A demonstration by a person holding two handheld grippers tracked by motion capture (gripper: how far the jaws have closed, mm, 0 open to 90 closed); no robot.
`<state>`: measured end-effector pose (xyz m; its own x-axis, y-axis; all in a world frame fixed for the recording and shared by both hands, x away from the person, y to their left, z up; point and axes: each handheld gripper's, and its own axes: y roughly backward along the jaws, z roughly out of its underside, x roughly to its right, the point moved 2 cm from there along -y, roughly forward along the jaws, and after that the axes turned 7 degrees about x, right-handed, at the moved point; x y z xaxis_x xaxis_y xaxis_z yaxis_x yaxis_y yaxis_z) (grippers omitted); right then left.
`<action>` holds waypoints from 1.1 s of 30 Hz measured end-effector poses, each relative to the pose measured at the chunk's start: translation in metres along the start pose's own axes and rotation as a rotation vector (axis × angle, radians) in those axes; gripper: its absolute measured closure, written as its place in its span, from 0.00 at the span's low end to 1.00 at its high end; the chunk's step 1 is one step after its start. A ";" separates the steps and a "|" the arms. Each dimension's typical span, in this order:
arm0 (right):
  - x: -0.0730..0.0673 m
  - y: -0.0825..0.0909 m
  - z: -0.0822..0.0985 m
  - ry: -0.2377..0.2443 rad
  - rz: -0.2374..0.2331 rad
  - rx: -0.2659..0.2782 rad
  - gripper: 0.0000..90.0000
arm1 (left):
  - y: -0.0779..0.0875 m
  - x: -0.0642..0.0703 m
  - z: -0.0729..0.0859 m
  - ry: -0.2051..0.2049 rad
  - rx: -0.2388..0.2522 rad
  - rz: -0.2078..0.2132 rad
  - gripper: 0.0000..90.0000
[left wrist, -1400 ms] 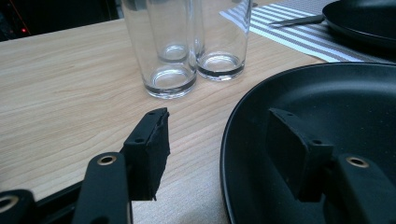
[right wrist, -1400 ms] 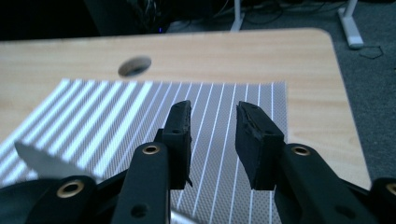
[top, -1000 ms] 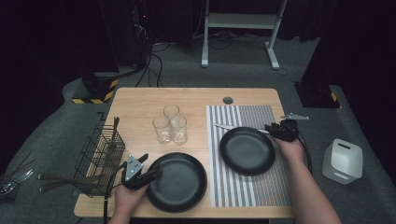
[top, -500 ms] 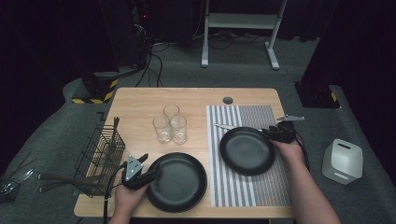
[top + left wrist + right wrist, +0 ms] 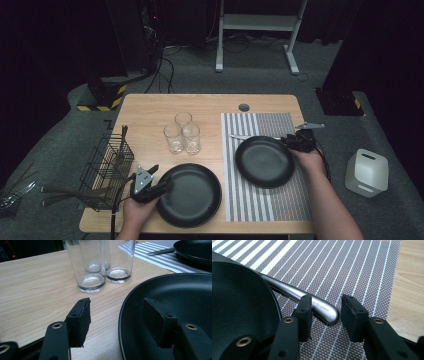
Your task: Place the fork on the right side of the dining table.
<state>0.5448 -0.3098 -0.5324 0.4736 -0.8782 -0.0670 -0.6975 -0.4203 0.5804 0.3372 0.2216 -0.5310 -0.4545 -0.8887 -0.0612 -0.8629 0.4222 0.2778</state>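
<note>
- Right claw (image 5: 325, 315) parted around the rounded end of a metal utensil handle (image 5: 322, 308), jaws just closing a little, one pad beside the handle, the other apart from it; no grip on it yet.
- Utensil handle flat on the striped placemat (image 5: 362, 267), partly tucked behind the rim of the far black plate (image 5: 239, 310).
- Far black plate (image 5: 264, 161) resting on the striped placemat (image 5: 260, 205), right claw (image 5: 299, 141) at its upper right edge.
- Left claw (image 5: 117, 320) wide open, one jaw over the bare desk (image 5: 32, 285), the other inside the rim of the near black plate (image 5: 175, 295); nothing held.
- Near black plate (image 5: 189, 194) just left of the placemat, left claw (image 5: 152, 186) at its left edge.
- Three drinking glasses (image 5: 182, 132) clustered left of the placemat, above the near plate; wire basket (image 5: 107, 165) at the desk's left edge.
</note>
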 end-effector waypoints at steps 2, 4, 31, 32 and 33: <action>0.001 -0.001 0.000 -0.006 0.001 0.005 0.60 | 0.000 0.000 0.000 0.000 -0.001 0.001 0.44; 0.001 -0.002 0.000 0.000 -0.005 0.011 0.59 | 0.000 0.000 0.000 0.000 -0.001 0.001 0.44; 0.000 -0.010 -0.006 0.009 -0.021 0.003 0.71 | -0.001 0.000 0.000 0.005 -0.006 0.001 0.44; 0.000 -0.010 -0.006 0.006 -0.019 0.004 0.72 | -0.001 0.000 0.000 0.005 -0.006 0.001 0.44; 0.000 -0.010 -0.006 0.005 -0.017 0.005 0.72 | -0.001 0.000 0.000 0.005 -0.006 0.001 0.44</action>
<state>0.5550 -0.3046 -0.5331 0.4883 -0.8696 -0.0729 -0.6919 -0.4368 0.5748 0.3378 0.2217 -0.5312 -0.4546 -0.8889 -0.0563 -0.8609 0.4223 0.2837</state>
